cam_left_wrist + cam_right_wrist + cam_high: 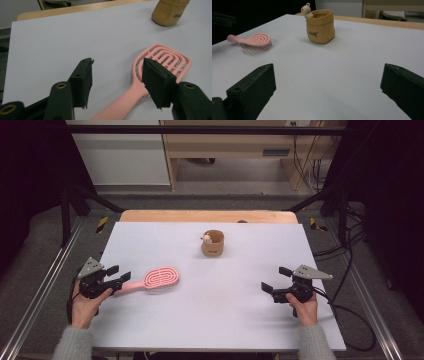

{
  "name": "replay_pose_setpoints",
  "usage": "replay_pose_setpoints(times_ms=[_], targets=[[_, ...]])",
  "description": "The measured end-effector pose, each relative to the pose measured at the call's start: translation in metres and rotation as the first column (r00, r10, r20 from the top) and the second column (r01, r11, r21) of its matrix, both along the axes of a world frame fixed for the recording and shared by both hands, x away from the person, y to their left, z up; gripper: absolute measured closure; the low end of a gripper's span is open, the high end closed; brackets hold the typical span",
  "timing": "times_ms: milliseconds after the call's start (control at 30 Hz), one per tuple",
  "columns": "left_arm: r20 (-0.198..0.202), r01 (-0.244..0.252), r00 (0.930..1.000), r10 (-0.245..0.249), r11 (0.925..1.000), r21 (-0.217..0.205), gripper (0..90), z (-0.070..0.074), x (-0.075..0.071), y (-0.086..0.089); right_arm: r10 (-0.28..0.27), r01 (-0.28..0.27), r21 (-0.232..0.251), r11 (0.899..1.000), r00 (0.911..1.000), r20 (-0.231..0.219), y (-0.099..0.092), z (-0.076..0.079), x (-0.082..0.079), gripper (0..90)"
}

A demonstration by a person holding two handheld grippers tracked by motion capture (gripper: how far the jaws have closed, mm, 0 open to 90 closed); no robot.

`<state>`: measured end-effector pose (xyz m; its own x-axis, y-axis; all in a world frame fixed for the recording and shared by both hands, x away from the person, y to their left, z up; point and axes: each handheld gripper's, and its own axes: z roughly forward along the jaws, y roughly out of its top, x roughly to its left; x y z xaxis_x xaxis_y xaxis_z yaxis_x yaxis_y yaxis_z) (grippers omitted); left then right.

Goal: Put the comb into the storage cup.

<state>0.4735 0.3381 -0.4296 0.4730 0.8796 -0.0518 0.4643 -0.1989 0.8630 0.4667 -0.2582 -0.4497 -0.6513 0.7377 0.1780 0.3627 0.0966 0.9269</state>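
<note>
A pink hairbrush (160,277) lies on the white table (225,315) at the left, its handle pointing toward my left gripper (120,272). In the left gripper view the brush (162,56) has its handle running between the jaws of the left gripper (117,62), close by the right-hand jaw and well apart from the other; the pads do not press on it. My right gripper (275,278) rests at the table's right side, jaws wide apart with bare table between them (328,68). From there the brush (257,39) lies far off to the left.
A tan fabric pouch (213,245) with a small bear figure (205,238) at its rim stands at the middle back of the table. A wooden strip (207,216) borders the far edge. Metal rails and cables run along both sides.
</note>
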Motion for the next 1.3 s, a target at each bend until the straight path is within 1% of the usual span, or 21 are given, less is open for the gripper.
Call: replay_pose_setpoints(times_ms=[33,67,133,167,233,267,400,467,500,567,700,767,800,900,1000,1100,1200,1267,1300], targets=[[0.000,0.000,1.0000,0.000,1.0000,0.000,45.3,0.000,0.000,0.000,0.000,0.000,0.000,1.000,1.0000,0.000,0.000,0.000,0.000,0.4],[-0.013,-0.012,0.9998,0.012,0.9999,0.007,48.0,-0.001,0.001,0.001,0.001,-0.001,0.000,1.000,1.0000,0.000,0.000,0.000,0.000,0.3],[-0.014,-0.023,0.9996,0.023,0.9995,0.021,49.9,-0.002,0.002,0.002,0.001,-0.001,0.000,1.000,1.0000,-0.001,0.000,0.000,0.000,0.3],[-0.021,-0.028,0.9994,0.028,0.9993,0.026,51.8,-0.002,0.002,0.002,0.001,-0.001,-0.001,1.000,1.0000,-0.001,0.000,0.000,0.000,0.4],[-0.024,-0.032,0.9992,0.032,0.9991,0.028,54.2,-0.002,0.002,0.002,0.001,-0.001,0.000,1.000,1.0000,-0.001,0.000,0.000,0.000,0.4],[-0.034,-0.043,0.9985,0.044,0.9986,0.032,56.1,-0.003,0.003,0.002,0.001,-0.001,0.000,1.000,1.0000,-0.001,0.000,0.000,0.000,0.3],[-0.041,-0.062,0.9971,0.064,0.9966,0.053,61.7,-0.004,0.003,0.003,0.002,-0.002,0.001,1.000,1.0000,-0.001,0.000,0.000,0.000,0.3],[-0.040,-0.067,0.9968,0.070,0.9960,0.058,63.5,-0.005,0.003,0.003,0.002,-0.002,-0.001,1.000,1.0000,-0.001,0.000,0.000,0.000,0.3],[-0.039,-0.078,0.9960,0.081,0.9946,0.069,64.6,-0.005,0.003,0.003,0.002,-0.002,-0.001,1.000,1.0000,-0.002,0.000,0.000,0.000,0.3],[-0.041,-0.081,0.9956,0.084,0.9941,0.072,67.2,-0.005,0.003,0.003,0.003,-0.003,-0.001,1.000,1.0000,-0.002,0.001,0.000,0.000,0.3],[-0.058,-0.098,0.9930,0.103,0.9920,0.080,70.3,-0.006,0.003,0.004,0.003,-0.003,-0.004,1.000,1.0000,-0.001,0.001,-0.001,0.000,0.3],[-0.063,-0.099,0.9925,0.105,0.9916,0.083,73.0,-0.007,0.003,0.004,0.004,-0.004,-0.003,1.000,1.0000,-0.002,0.001,0.000,0.000,0.4],[-0.071,-0.105,0.9913,0.111,0.9902,0.093,73.7,-0.007,0.003,0.004,0.003,-0.003,-0.002,1.000,1.0000,-0.002,0.001,0.000,0.000,0.3],[-0.085,-0.109,0.9894,0.118,0.9890,0.100,76.6,-0.009,0.004,0.004,0.003,-0.003,-0.002,1.000,1.0000,-0.002,0.001,0.000,0.000,0.3],[-0.090,-0.115,0.9880,0.126,0.9869,0.113,77.9,-0.010,0.004,0.003,0.004,-0.004,-0.003,1.000,1.0000,-0.001,0.000,0.000,0.000,0.3],[-0.098,-0.116,0.9869,0.129,0.9855,0.124,80.9,-0.010,0.004,0.004,0.004,-0.004,-0.003,1.000,1.0000,-0.002,0.001,-0.001,0.000,0.4],[-0.102,-0.122,0.9857,0.134,0.9848,0.124,84.0,-0.011,0.004,0.003,0.004,-0.004,-0.002,1.000,1.0000,-0.002,0.001,0.000,0.000,0.3],[-0.106,-0.122,0.9847,0.138,0.9821,0.144,85.0,-0.012,0.005,0.003,0.004,-0.004,-0.002,1.000,1.0000,-0.002,0.001,0.000,0.000,0.4],[-0.108,-0.122,0.9844,0.139,0.9817,0.146,85.8,-0.012,0.005,0.003,0.004,-0.004,-0.001,1.000,1.0000,-0.002,0.001,0.000,0.000,0.3]])
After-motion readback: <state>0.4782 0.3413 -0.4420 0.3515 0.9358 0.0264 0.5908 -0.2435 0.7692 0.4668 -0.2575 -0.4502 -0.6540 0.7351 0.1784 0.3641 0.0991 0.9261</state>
